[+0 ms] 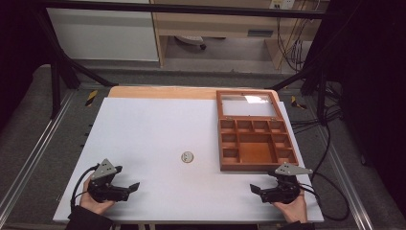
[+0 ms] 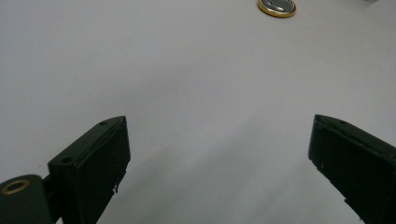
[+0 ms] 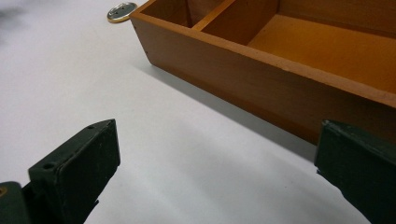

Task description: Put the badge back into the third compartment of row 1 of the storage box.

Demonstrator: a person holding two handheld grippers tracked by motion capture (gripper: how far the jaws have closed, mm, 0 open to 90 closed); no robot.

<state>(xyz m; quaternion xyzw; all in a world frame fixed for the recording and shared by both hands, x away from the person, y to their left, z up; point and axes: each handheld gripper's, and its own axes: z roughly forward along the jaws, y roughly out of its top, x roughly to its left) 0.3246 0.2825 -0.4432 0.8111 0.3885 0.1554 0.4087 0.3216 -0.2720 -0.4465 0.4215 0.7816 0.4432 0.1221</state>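
Your left gripper (image 1: 130,188) and right gripper (image 1: 256,190) rest low on the white table (image 1: 143,129), jaws spread wide, nothing between them. The round badge (image 1: 187,156) lies mid-table at twelve o'clock, unobstructed; the open wooden box (image 1: 253,139) sits at two o'clock, just beyond your right gripper.

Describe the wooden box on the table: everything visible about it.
The wooden box is reddish-brown, shallow and rectangular, and lies flat on the white table's right side. Partitions divide it into small compartments around one larger one, all seemingly empty. Its glazed lid lies open behind it. Neither gripper touches it.
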